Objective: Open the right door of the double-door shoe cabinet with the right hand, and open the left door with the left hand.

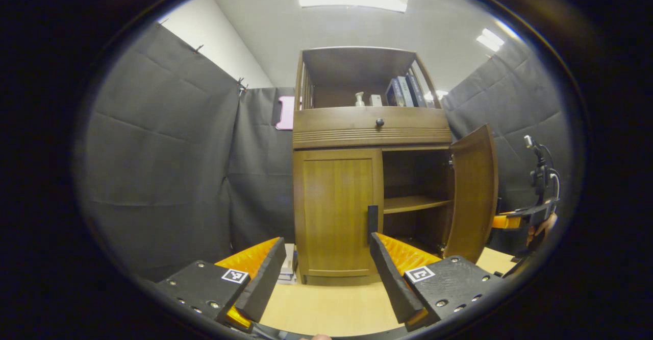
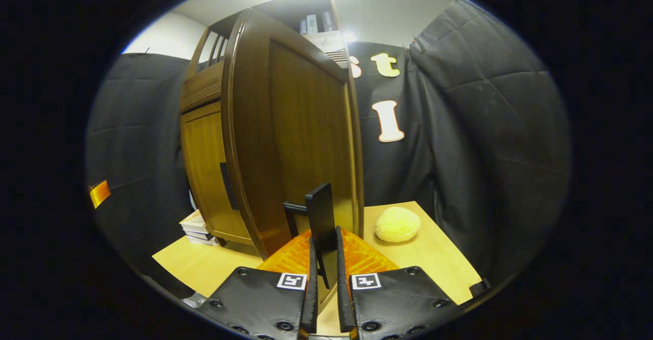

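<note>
The right door (image 2: 301, 125) of the shoe cabinet (image 1: 370, 125) is swung well out, so the first half of the task looks done or nearly so; the right gripper (image 2: 324, 273) is clenched on that door's dark handle (image 2: 321, 217), both fingers pressing its flat bar, and in the left gripper view it sits at the far right beside the door's free edge; the left door (image 1: 334, 212) is shut flush in its frame, with its own dark handle (image 1: 373, 220) at the inner edge next to the opened compartment and its shelf (image 1: 413, 203); the left gripper (image 1: 326, 278) is released, fingers spread wide, apart from the cabinet and roughly facing that door; the step in hand, I judge, is the changeover to the left door; the next move calls for bringing the spread fingers up to the handle, closing on it and pulling outward on an arc about the hinge at the cabinet's left edge; the cabinet stands on a pale wooden desk (image 1: 326, 304), toward its back edge; on the left a stack of books (image 2: 196, 226) lies at the cabinet's foot near the desk's left edge, which the swinging door may pass close over; a yellow ball (image 2: 398, 224) rests beyond the right door toward the desk's right corner, clear of both doors.
</note>
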Demonstrator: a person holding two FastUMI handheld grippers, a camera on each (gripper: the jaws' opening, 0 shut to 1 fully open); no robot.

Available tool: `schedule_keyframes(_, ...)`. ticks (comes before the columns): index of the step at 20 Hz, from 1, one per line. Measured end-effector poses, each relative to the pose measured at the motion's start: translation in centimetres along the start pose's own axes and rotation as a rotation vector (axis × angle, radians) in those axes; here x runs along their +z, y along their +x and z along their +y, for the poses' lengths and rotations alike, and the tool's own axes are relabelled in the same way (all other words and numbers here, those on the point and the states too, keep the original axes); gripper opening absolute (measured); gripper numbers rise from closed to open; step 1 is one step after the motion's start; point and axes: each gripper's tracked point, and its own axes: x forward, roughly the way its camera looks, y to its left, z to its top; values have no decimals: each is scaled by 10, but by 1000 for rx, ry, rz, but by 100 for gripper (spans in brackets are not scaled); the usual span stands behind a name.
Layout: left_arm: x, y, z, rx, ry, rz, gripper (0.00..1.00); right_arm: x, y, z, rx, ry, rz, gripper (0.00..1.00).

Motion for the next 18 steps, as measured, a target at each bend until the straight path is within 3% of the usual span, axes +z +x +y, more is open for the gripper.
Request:
schedule_keyframes(5, 0, 5, -5, -10, 15, -4, 96, 0, -8, -33, -83, 20, -11, 15)
schedule_keyframes(6, 0, 7, -7, -16, 18, -4, 96, 0, -10, -37, -94, 13, -12, 11)
schedule_keyframes(7, 0, 10, -9, -22, 21, -3, 96, 2, -14, -39, -97, 8, -22, 1)
schedule_keyframes(8, -1, 15, -11, -27, 21, 0, 96, 7, -19, -42, -106, 1, -38, 21)
schedule_keyframes(10, -2, 25, -18, -41, 20, 1, 96, 12, -30, -55, -148, -24, -59, 1)
schedule_keyframes(11, -2, 31, -22, -50, 20, 0, 96, 14, -36, -56, -157, -26, -66, 19)
schedule_keyframes(13, 1, 45, -33, -73, 22, -8, 96, 19, -52, -69, -200, -25, -85, 15)
schedule_keyframes(14, 3, 53, -38, -84, 23, -17, 96, 21, -60, -80, -231, -21, -95, 24)
schedule_keyframes(15, 6, 61, -44, -95, 23, -30, 96, 24, -69, -76, -214, 4, -107, 21)
schedule_keyframes(17, 6, 77, -52, -114, 26, -41, 96, 29, -86, -77, -230, 32, -129, 26)
schedule_keyframes(18, 4, 88, -58, -125, 26, -41, 96, 30, -97, -79, -236, 37, -138, 44)
